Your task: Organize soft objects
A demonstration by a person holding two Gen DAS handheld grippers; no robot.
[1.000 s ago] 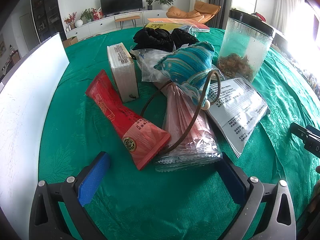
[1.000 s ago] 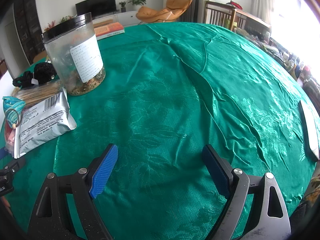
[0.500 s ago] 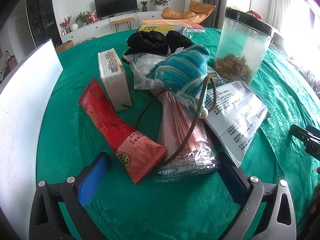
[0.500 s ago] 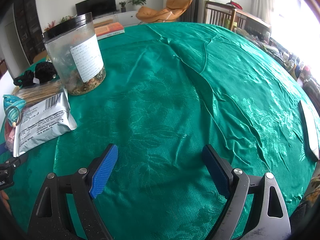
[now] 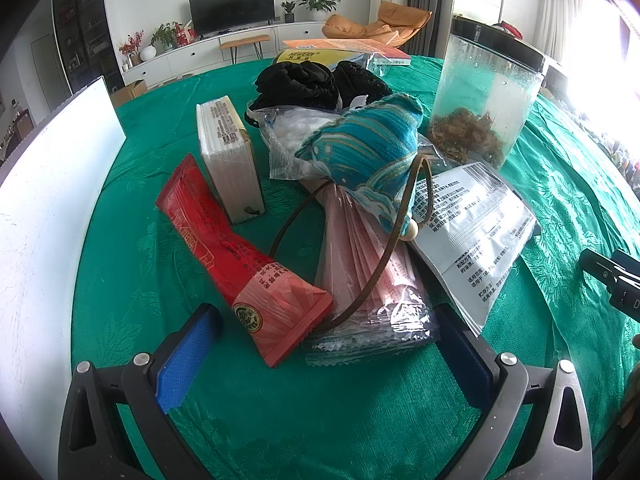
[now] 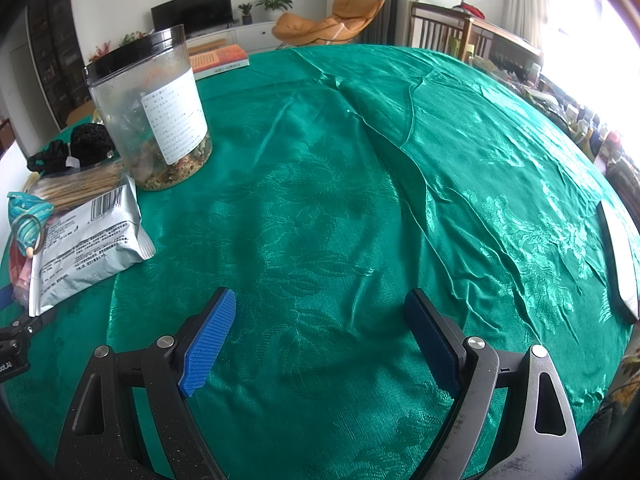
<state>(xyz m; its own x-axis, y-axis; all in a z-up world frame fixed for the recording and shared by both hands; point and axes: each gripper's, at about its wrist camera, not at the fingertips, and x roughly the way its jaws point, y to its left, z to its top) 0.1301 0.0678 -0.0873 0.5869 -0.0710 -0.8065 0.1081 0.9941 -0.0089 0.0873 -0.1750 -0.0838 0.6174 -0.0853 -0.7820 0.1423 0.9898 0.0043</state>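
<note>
Left gripper (image 5: 320, 344) fingers spreading wide near pink packet (image 5: 364, 276) — light, floppy, slippery; pinching its near end best. Right gripper (image 6: 320, 340) spreading wide, holding nothing.

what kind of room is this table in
Most likely a home living and dining room. Behind the round table with the green patterned cloth stand a flat black television on a low white cabinet, an orange lounge chair and potted green plants.
</note>
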